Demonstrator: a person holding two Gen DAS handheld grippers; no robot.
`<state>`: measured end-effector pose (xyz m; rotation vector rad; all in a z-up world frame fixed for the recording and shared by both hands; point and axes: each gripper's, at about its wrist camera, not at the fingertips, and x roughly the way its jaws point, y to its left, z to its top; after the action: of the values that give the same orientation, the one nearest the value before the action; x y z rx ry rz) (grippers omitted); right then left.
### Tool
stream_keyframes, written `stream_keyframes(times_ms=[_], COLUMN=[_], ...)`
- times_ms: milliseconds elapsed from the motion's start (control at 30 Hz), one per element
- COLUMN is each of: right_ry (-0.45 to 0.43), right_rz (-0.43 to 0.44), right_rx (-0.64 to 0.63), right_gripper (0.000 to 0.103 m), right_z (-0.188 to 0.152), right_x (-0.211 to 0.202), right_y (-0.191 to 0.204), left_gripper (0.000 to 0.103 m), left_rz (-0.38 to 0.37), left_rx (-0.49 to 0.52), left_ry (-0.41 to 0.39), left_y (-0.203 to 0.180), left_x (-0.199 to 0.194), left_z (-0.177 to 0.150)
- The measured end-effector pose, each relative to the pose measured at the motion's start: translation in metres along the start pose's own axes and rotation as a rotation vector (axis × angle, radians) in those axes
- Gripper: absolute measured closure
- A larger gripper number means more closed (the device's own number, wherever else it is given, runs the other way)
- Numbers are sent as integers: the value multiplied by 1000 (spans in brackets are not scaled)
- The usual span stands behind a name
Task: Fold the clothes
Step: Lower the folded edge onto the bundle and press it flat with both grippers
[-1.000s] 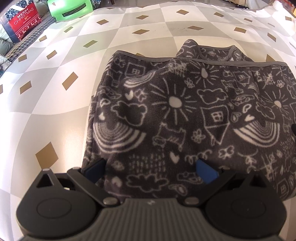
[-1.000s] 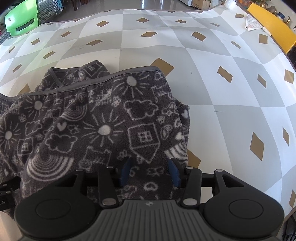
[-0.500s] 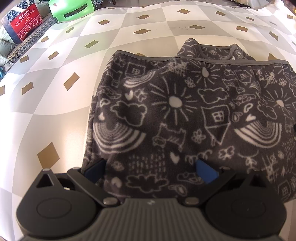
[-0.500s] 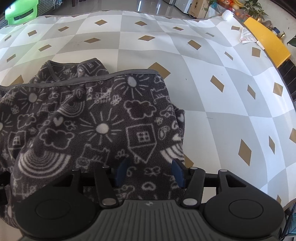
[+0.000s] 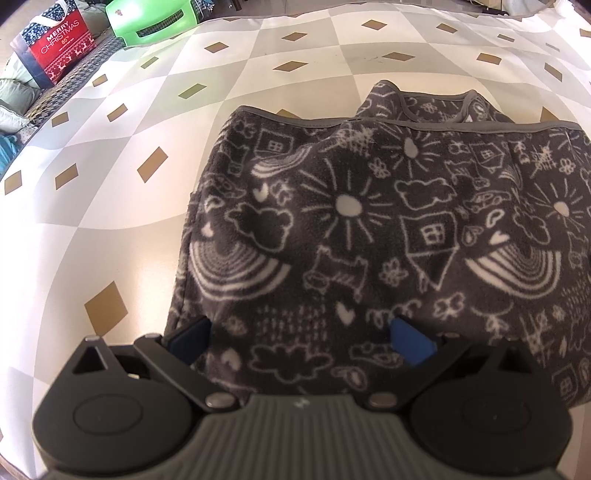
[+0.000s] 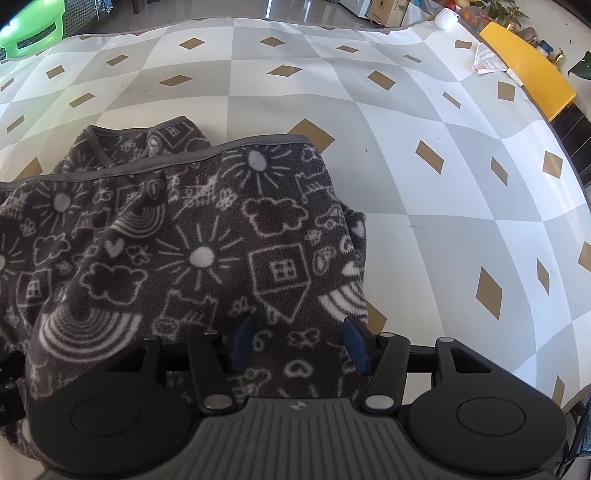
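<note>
Under both tongs: dark fleece garment (image 5: 369, 229) with white doodles, lying folded on checkered counter (image 5: 110, 206). Left tongs (image 5: 301, 334) spread wide over near left corner of cloth, pinching nothing. Right tongs (image 6: 297, 341) about half spread, cloth between pads, pads look not pressing. Fleece looks soft, thick, light, floppy; likely bends easy, not slippery, won't break. Good hold spots: near edge at both corners, one per tongs. Grey trimmed hem (image 6: 258, 142) far from tongs. Green chair (image 5: 151, 18) far off.
</note>
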<state>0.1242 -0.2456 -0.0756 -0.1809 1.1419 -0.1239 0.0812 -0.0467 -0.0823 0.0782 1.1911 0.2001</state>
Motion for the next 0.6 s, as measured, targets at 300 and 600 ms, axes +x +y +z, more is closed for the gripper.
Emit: stream_keyframes(times_ms=[300,600], right_ry=[-6,-14], right_rz=[54,129], right_rx=[11,-5], right_gripper=[50,50], right_z=[5,7], right_x=[-10,-22], right_y=[-4,-5], left_gripper=[0,0], left_rz=[-45,-55], left_rx=[-77,-68], left_ry=[-49,-86], left_y=[6,-7], left_x=[-24,-44], left_z=[14,21])
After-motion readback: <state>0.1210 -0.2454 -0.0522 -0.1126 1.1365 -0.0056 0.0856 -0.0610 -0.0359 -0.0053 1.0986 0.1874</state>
